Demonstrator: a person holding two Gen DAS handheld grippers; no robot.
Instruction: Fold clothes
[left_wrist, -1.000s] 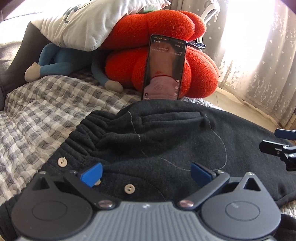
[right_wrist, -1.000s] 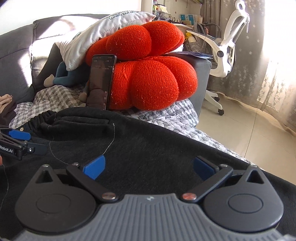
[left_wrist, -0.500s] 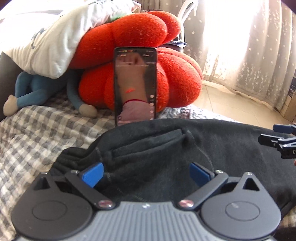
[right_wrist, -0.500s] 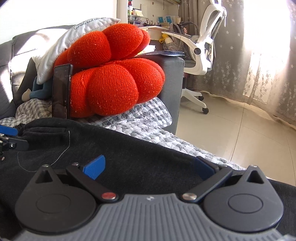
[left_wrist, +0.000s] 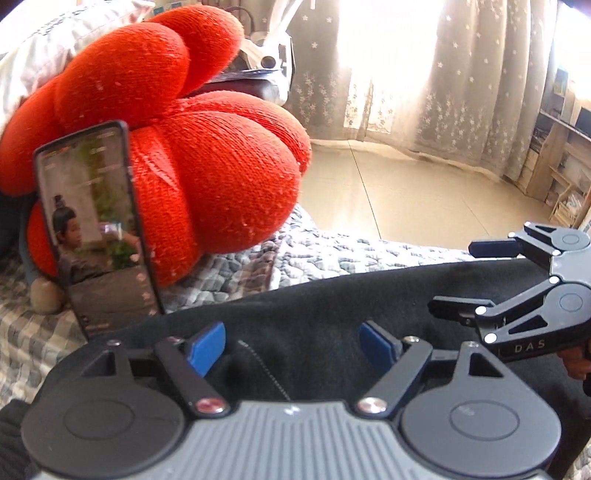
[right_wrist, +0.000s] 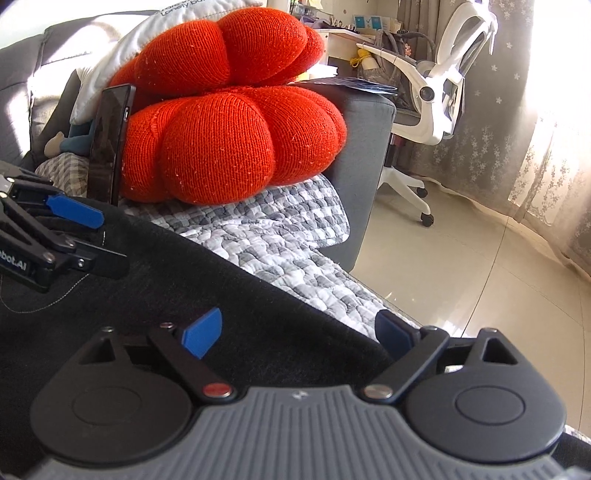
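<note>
A dark charcoal garment (left_wrist: 332, 306) lies spread over the checked quilt on the sofa. My left gripper (left_wrist: 291, 345) sits low over it. Its blue pads (left_wrist: 205, 347) stand apart and are closing, with cloth and a pale stitch line between them; no press on the cloth shows. My right gripper (right_wrist: 297, 334) hovers at the garment's (right_wrist: 184, 295) right edge, jaws wide and closing, with the cloth edge between the pads. Each gripper shows in the other's view: the right gripper (left_wrist: 452, 277) at far right, the left gripper (right_wrist: 110, 242) at far left, both apart-fingered.
A phone (left_wrist: 96, 229) with a lit screen leans on a big red knotted cushion (left_wrist: 207, 166). A grey-white quilt (right_wrist: 277, 229) covers the seat up to the sofa arm (right_wrist: 365, 147). Past it are a white office chair (right_wrist: 436, 92), tiled floor and starred curtains.
Both views swung right. The left gripper slid right along the garment, away from the buttoned waistband. Both pairs of jaws have narrowed a little. The right gripper moved out to the garment's edge.
</note>
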